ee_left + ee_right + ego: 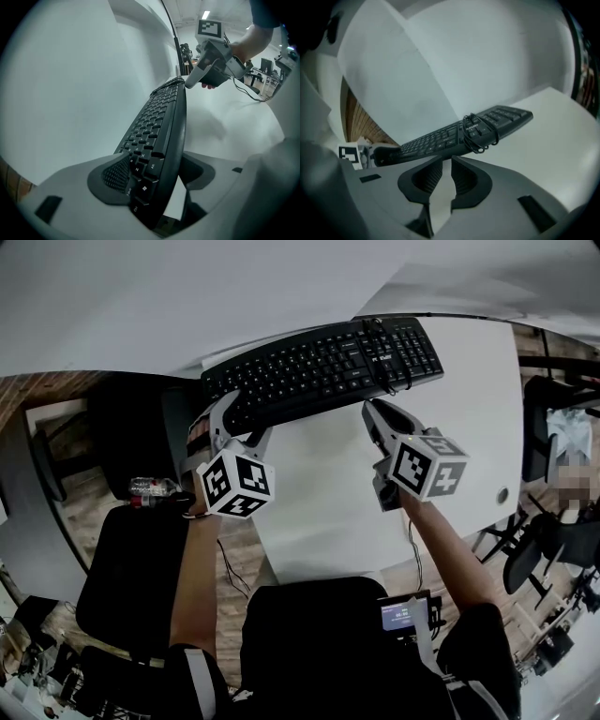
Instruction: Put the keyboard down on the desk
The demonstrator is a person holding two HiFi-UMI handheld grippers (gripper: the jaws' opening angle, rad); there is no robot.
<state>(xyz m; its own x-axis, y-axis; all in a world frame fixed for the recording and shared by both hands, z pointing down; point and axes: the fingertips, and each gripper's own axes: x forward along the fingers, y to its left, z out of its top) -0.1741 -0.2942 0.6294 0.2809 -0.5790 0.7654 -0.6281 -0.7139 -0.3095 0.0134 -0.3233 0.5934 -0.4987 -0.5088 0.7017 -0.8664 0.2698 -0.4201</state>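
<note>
A black keyboard (323, 367) lies slantwise over the far part of the white desk (328, 512), with its cable (382, 362) coiled round its right half. My left gripper (230, 418) is shut on the keyboard's left end. In the left gripper view the pads press on the keyboard (161, 122) from both sides at the left gripper (154, 173). My right gripper (375, 413) hovers just in front of the keyboard's middle. Its jaws stand a narrow gap apart with nothing between them, and the right gripper (446, 161) points at the keyboard (440, 138) and cable (480, 131).
A white partition rises behind the desk. A black chair (131, 587) and a water bottle (150, 488) are at the left. The desk has a round cable hole (503, 495) near its right edge, and office chairs (553, 549) stand beyond it.
</note>
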